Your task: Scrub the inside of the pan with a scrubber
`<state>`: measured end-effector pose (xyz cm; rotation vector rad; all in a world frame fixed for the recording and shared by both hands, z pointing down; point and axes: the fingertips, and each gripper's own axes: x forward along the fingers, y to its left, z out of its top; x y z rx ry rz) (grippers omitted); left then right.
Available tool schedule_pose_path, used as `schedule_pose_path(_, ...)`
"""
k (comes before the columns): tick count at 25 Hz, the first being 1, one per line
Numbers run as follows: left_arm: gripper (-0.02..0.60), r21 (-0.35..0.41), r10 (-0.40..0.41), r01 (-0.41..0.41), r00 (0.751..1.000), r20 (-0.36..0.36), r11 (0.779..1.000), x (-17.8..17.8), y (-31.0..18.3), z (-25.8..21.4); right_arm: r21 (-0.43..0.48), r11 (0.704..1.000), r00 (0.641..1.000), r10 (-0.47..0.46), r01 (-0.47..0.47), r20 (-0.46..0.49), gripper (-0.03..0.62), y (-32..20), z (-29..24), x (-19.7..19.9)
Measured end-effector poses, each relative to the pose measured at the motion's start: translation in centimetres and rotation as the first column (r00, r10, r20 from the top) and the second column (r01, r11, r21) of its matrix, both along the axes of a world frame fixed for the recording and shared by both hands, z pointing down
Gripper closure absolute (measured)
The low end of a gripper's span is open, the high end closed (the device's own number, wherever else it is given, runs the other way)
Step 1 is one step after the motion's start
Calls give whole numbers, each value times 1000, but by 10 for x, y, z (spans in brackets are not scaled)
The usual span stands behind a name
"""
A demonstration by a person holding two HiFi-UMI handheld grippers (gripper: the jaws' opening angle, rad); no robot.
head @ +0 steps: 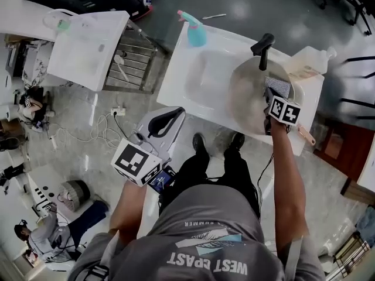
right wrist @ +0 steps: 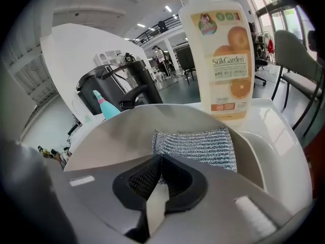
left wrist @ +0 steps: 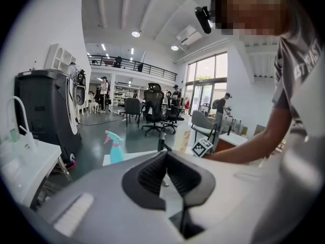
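Observation:
A grey pan [head: 246, 101] with a black handle [head: 263, 44] sits tilted in the white sink [head: 193, 81]. My right gripper [head: 269, 93] reaches into the pan and is shut on the near edge of a silver mesh scrubber [head: 278, 86]. In the right gripper view the scrubber [right wrist: 195, 146] lies flat against the pan's inner wall [right wrist: 114, 133], just beyond the right gripper [right wrist: 160, 159]. My left gripper [head: 177, 112] hangs away from the sink near the person's legs. In its own view the left gripper [left wrist: 164, 155] is shut with nothing in it.
A teal spray bottle [head: 195, 31] stands at the sink's back left corner. An orange-labelled detergent bottle [right wrist: 222, 55] stands behind the pan, on the sink's right [head: 307, 62]. A second white counter [head: 88, 45] and a metal rack [head: 133, 60] stand to the left.

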<state>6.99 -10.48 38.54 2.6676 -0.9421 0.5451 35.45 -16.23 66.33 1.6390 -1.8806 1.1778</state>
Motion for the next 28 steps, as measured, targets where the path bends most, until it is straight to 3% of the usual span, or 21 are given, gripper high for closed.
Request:
schedule_pose_path(16, 580, -35, -91, 91, 996, 6, 995, -23, 15, 23, -31, 975, 975, -219, 220, 17, 582, -38, 22, -71)
schedule_pose_path(28, 580, -30, -111, 110, 994, -22, 993, -40, 17, 18, -69, 905, 907, -414, 419, 76, 582, 15, 11, -126)
